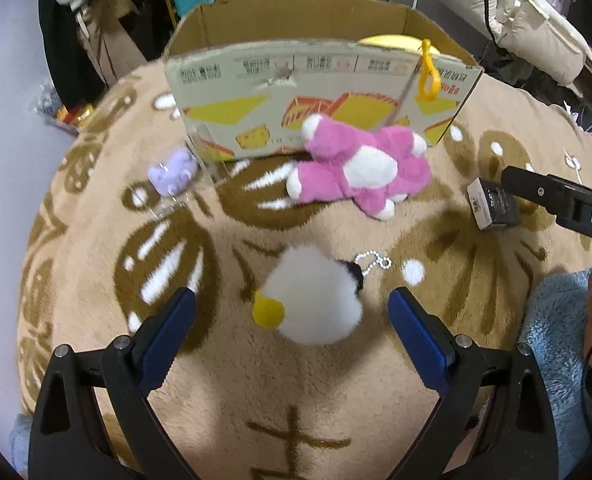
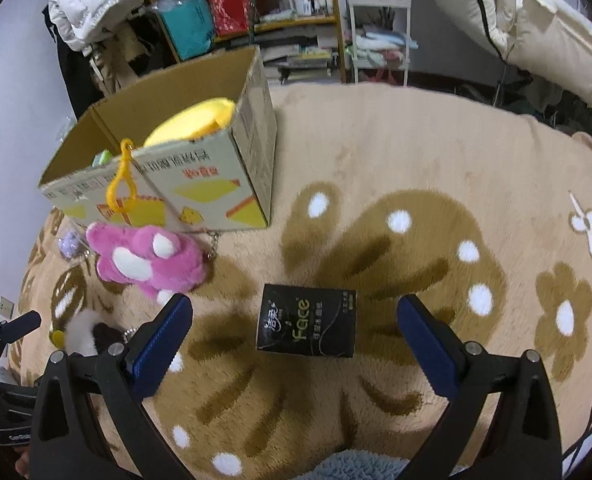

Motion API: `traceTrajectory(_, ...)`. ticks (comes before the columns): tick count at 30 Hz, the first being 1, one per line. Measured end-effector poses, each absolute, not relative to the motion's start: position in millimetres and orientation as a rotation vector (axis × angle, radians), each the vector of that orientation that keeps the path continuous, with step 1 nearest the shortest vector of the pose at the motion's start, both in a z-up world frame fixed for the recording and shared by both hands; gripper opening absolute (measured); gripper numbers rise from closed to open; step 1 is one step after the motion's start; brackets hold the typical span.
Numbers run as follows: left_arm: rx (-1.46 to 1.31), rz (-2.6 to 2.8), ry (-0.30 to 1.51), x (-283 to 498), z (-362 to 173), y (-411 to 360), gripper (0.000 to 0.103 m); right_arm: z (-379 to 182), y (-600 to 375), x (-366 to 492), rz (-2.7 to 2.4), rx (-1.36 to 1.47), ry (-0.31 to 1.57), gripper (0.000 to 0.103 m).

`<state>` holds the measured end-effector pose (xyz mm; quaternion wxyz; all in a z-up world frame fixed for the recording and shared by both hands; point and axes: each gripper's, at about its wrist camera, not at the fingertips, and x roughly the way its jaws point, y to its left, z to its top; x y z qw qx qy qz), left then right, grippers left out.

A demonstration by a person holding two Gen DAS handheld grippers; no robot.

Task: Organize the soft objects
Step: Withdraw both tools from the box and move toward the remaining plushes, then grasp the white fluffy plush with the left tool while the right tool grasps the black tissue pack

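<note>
A white plush ball [image 1: 314, 300] with a yellow beak, a black patch and a bead chain lies on the beige rug just ahead of my open left gripper [image 1: 292, 312]. A pink and white plush toy [image 1: 360, 166] with a yellow clip [image 1: 428, 72] lies against the open cardboard box [image 1: 320, 76]. The same pink plush toy [image 2: 148, 258] shows in the right wrist view, left of my open right gripper [image 2: 296, 322]. A black tissue pack [image 2: 306, 322] sits between the right fingers, untouched. A yellow plush [image 2: 194, 120] rests inside the cardboard box [image 2: 252, 152].
A small purple figure in a clear case [image 1: 172, 178] lies left of the box. The rug [image 2: 416, 152] stretches wide to the right. Shelves [image 2: 256, 12], a white cart [image 2: 378, 28] and hanging coats stand behind. A blue fleece sleeve [image 1: 556, 332] is at the right edge.
</note>
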<state>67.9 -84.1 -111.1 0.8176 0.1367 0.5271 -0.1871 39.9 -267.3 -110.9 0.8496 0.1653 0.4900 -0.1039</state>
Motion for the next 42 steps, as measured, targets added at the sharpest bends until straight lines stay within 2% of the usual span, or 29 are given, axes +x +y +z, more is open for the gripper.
traceTrajectory(15,0.315,-0.369,1.212,83,-137,-90,0.095,-133,-272,50,-0.181,0.41,1.113,0.103)
traceTrajectory(20,0.319,-0.356,1.228,89,-145,-91,0.095,-141,-273,54,-0.168,0.427,1.141,0.096)
traceTrajectory(21,0.31,-0.351,1.235,91,-148,-90,0.095,-144,-273,55,-0.167,0.431,1.152,0.091)
traceTrajectory(25,0.306,-0.337,1.251,97,-156,-88,0.095,-153,-276,58,-0.18,0.451,1.177,0.089)
traceTrajectory(28,0.303,-0.343,1.251,100,-160,-89,0.095,-157,-281,57,-0.186,0.461,1.183,0.077)
traceTrajectory(32,0.303,-0.364,1.241,100,-162,-93,0.088,-160,-284,57,-0.2,0.472,1.19,0.072)
traceTrajectory(42,0.279,-0.416,1.225,95,-161,-97,0.065,-173,-296,59,-0.215,0.494,1.217,0.07)
